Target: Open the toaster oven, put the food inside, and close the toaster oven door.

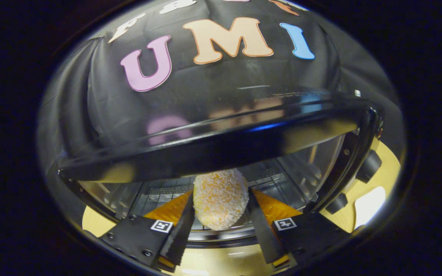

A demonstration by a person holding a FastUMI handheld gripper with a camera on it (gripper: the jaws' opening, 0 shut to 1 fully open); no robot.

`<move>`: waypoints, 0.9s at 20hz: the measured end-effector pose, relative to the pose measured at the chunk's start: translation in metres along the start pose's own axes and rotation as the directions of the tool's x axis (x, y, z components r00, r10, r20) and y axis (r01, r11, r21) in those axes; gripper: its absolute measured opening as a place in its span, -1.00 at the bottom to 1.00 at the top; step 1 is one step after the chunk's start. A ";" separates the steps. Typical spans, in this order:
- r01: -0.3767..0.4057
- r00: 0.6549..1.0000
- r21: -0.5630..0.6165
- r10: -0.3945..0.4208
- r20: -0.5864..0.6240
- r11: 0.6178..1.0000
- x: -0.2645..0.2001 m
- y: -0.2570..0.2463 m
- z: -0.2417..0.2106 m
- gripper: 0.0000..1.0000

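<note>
- The gripper (221, 218) has its two fingers closed on a pale, oval, crumb-coated piece of food (220, 198), orange showing through the white crumbs; one finger presses on each of its sides, so it is grasped.
- The food sits squarely between the two fingers, upright on its long axis, its rounded top rising above the fingertips (185, 214) and its lower end hanging a little below them.
- A small square black-and-white marker (161, 225) is fixed on the left finger's mount, and another one (285, 223) on the right finger's mount.
- Straight ahead stands a glossy black toaster oven (213, 126) with its mouth open; its shiny metal cavity (313, 161) shows behind and to both sides of the food.
- The food is held at the mouth of the oven, just in front of or just over a wire rack (267, 178) that runs across the cavity floor. Whether it touches the rack cannot be told.
- The oven's dark, curved top edge (205, 147) passes just above the food.
- Two round black knobs (367, 165) sit one above the other on the oven's right-hand panel, well apart from the fingers.
- Below the fingers and off to the right of the oven lies a pale yellow table surface (386, 176), with a bright white glare patch on it.
</note>
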State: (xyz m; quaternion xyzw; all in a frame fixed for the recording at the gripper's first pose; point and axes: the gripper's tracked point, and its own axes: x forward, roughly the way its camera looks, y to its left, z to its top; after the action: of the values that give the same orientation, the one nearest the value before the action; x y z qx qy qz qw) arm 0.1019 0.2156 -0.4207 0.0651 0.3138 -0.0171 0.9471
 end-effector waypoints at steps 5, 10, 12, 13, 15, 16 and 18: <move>-0.069 0.998 -0.018 0.069 -0.013 0.997 -0.021 0.007 0.001 0.87; -0.163 0.986 -0.037 0.164 0.011 0.986 -0.067 0.005 0.014 0.92; -0.205 0.979 -0.075 0.206 0.010 0.976 -0.093 0.003 0.014 0.92; -0.220 0.975 -0.098 0.223 0.015 0.970 -0.106 0.001 0.014 0.92; -0.251 0.967 -0.136 0.255 0.011 0.958 -0.130 0.000 0.006 0.92; -0.276 0.960 -0.150 0.278 -0.005 0.949 -0.141 0.000 -0.002 0.92; -0.330 0.944 -0.156 0.325 -0.058 0.931 -0.166 -0.001 -0.024 0.92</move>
State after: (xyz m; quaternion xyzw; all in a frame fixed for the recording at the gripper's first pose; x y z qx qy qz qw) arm -0.0461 0.2162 -0.3408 0.0389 0.3136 0.1680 0.9338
